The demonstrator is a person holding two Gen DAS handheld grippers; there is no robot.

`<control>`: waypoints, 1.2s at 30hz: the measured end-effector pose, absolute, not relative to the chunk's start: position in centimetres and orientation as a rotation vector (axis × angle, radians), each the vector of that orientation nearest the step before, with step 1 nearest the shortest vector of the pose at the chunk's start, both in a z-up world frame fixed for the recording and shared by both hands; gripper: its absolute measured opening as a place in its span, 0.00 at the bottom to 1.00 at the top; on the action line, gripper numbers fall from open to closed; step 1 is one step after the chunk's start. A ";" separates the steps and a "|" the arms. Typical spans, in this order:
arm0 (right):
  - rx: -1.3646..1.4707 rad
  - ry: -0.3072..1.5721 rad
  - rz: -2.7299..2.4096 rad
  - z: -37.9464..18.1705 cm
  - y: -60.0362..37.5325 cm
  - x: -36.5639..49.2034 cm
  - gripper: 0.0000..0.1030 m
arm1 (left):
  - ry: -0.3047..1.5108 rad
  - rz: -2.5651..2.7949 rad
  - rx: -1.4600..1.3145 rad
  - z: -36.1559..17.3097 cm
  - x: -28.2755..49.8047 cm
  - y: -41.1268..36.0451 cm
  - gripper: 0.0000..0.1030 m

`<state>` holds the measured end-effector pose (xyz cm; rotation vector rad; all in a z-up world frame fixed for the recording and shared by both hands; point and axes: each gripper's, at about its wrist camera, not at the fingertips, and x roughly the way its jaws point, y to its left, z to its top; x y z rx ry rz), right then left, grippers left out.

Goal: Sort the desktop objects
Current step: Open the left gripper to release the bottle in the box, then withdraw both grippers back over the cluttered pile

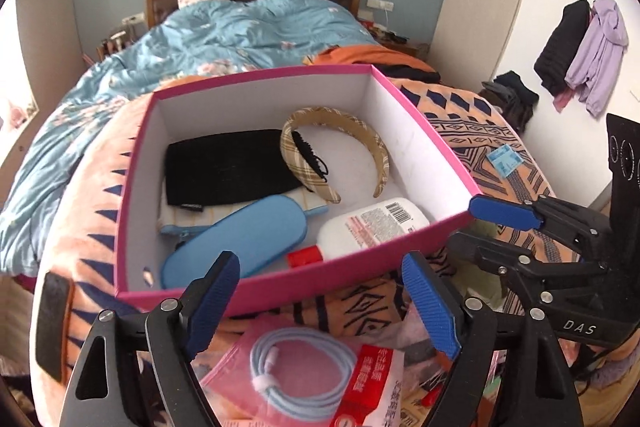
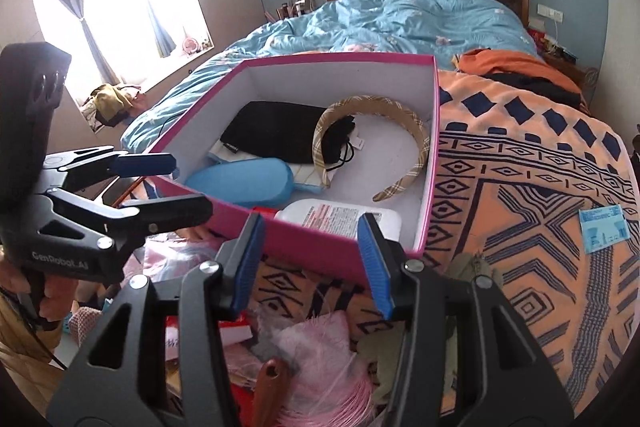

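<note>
Left wrist view shows the left gripper (image 1: 324,301) with its jaws wide and empty, hanging over a coiled blue cable (image 1: 302,367) in a clear bag, just short of the pink box (image 1: 256,291). The right gripper (image 2: 314,261) is also open and holds nothing, above a pile with what may be a pink feathery thing (image 2: 320,359). The box already holds a headband (image 1: 334,151), a black pouch (image 1: 228,171), a blue case (image 1: 236,241) and a white bottle (image 1: 372,227). To pick up the cable well, pinch the bag at its middle, lift clear of the near wall, and drop it in the bare far right corner.
</note>
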<state>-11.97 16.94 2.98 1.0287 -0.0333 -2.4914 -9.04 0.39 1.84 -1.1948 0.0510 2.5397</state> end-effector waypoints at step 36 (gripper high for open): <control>0.967 -0.062 -2.583 -0.4 15.8 -4.8 0.82 | -0.076 2.690 -1.285 -2.9 -2.1 -2.1 1.00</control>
